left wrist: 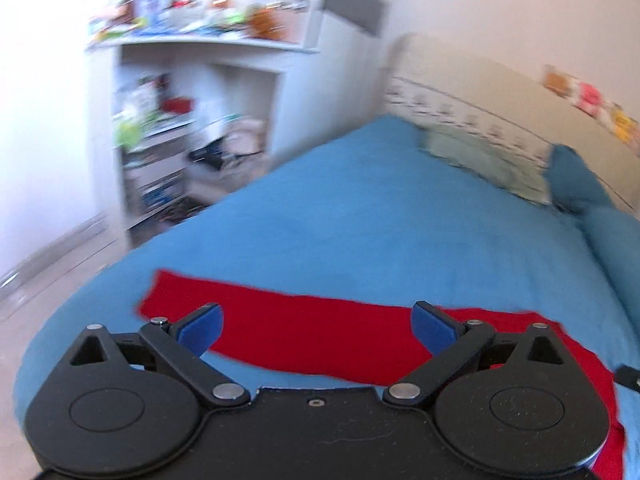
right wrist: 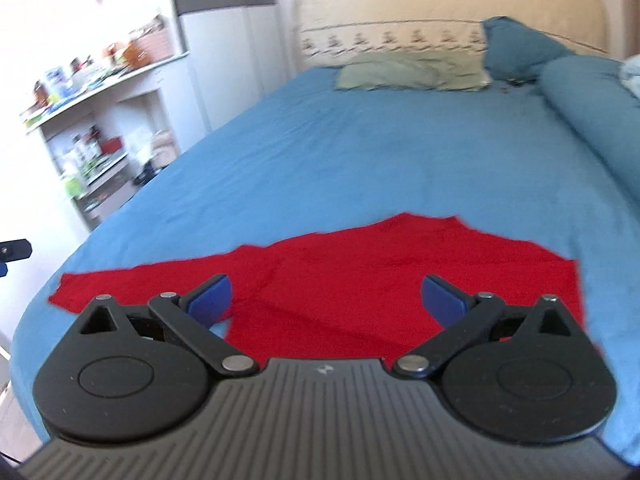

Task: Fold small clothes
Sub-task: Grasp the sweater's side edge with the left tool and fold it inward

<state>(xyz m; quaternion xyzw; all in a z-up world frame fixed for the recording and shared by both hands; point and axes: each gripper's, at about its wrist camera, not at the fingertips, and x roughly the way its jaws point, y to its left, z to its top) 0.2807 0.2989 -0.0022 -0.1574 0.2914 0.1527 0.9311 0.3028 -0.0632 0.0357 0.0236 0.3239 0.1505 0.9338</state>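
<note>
a red garment (right wrist: 360,280) lay spread flat on the near part of a bed covered with a blue sheet (right wrist: 360,152). one long sleeve (left wrist: 280,332) stretched out to the left across the sheet, and the wider body of the garment sat toward the right.

the left claw (left wrist: 316,330) was released, its blue pads (left wrist: 202,330) spread wide apart and gripping nothing; it hovered over the sleeve, and whether it touched the cloth could not be told. the right claw (right wrist: 326,300) was also released, blue pads (right wrist: 210,300) wide apart, empty, poised over the near edge of the garment's body.

at the far end of the bed a pale green pillow (right wrist: 412,72) lay against a beige headboard (right wrist: 440,4), with a blue pillow (right wrist: 516,50) beside it. a white shelf unit (left wrist: 192,120) crowded with blurred items stood left of the bed.
</note>
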